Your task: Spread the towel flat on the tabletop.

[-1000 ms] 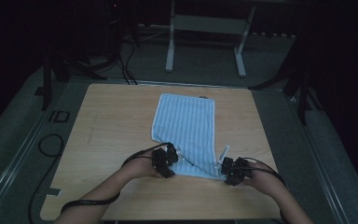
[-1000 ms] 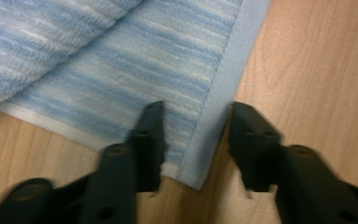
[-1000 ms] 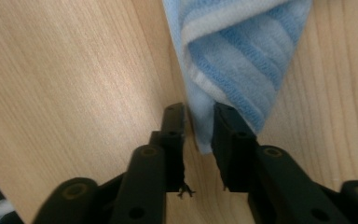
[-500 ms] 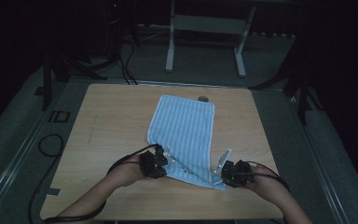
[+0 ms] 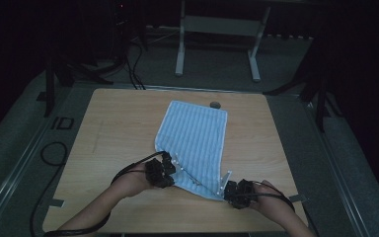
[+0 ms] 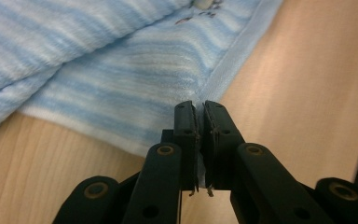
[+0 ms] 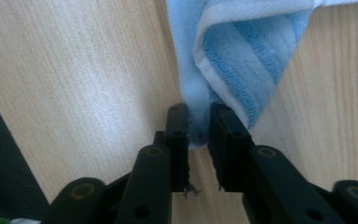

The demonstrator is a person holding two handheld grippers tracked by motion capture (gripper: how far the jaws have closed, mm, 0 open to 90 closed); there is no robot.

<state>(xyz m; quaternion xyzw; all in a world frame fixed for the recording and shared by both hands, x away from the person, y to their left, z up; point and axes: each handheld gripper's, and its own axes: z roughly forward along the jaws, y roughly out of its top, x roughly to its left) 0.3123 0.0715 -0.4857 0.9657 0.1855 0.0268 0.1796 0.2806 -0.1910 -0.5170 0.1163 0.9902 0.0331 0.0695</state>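
Between both grippers' fingers (image 6: 186, 123): towel (image 5: 197, 143) corners, apparently pinched.

Dim room, white desk frame (image 5: 217, 44) behind

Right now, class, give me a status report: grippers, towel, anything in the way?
Left gripper shut on towel corner. Right gripper pinching the other near corner. Towel's near edge lifted, the rest flat on table. Nothing in the way.

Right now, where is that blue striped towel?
In the high view the towel lies mid-table, its near edge pinched by the left gripper and the right gripper.
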